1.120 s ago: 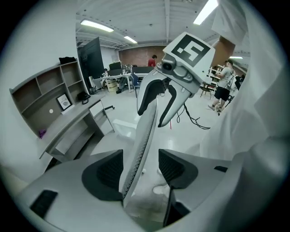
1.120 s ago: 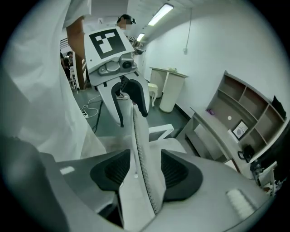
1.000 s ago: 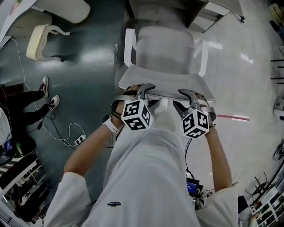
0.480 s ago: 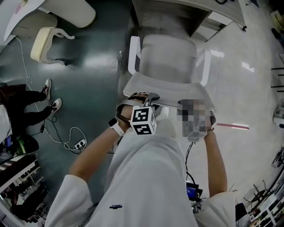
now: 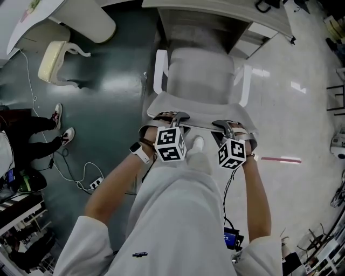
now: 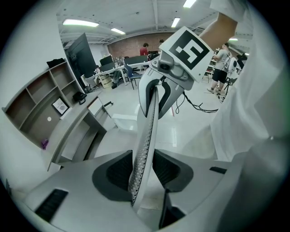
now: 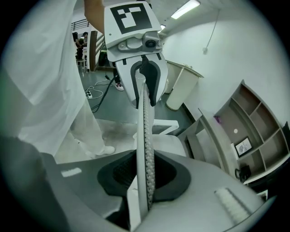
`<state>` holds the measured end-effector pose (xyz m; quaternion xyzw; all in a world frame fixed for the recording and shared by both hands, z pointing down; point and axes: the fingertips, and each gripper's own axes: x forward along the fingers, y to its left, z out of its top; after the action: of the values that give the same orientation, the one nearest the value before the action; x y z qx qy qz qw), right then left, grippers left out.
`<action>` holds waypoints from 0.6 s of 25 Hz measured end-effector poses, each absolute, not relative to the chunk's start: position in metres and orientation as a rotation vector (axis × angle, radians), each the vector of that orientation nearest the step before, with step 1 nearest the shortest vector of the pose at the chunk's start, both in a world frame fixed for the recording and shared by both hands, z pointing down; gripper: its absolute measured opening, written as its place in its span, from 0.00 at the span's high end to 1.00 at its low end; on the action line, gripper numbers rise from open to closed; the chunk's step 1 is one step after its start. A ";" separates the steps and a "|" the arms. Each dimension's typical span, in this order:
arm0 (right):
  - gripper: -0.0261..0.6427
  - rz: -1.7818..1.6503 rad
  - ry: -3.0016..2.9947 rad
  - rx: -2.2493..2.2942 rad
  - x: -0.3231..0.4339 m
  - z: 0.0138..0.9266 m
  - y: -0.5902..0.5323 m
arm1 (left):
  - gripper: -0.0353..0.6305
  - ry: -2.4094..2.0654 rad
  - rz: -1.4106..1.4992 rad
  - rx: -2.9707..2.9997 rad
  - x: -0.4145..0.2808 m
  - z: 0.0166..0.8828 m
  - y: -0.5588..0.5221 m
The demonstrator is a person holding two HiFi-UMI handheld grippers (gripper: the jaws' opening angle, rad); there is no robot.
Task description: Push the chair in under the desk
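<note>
— What are the left tongs point(image 6: 143, 170) doing?
— Pinching the top rim of the chair's backrest point(image 6: 146, 131). The perforated edge runs straight through them, with a dark pad pressed against each face.
— And the right tongs point(image 7: 144, 176)?
— The same: clamped on that rim, further along to the right. A white shoe point(image 5: 198, 143) stands on the floor between the two tongs, on the person's side of the backrest.
— Where is the chair point(image 5: 200, 70) itself?
— Its seat stretches away ahead of both tongs, with one white armrest point(image 5: 158, 69) beyond the left tongs and the other beyond the right.
— And the tabletop point(image 5: 215, 7)?
— Past the seat's far edge. Most of the seat lies out in the open, short of it.
</note>
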<state>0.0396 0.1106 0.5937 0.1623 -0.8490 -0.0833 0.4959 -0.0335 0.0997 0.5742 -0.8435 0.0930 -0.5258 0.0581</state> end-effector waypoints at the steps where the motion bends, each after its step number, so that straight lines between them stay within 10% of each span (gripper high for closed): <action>1: 0.84 -0.211 -2.056 0.394 0.040 0.594 0.105 | 0.74 0.294 -1.591 -2.552 -0.034 0.574 0.094; 15: 0.84 -0.232 -2.042 0.407 0.039 0.594 0.039 | 0.73 0.381 -1.555 -2.442 -0.035 0.576 0.026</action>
<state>0.0391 0.0391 0.5939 0.1682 -0.8443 -0.0959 0.4996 -0.0349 0.0256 0.5758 -0.8311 0.1297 -0.5294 0.1105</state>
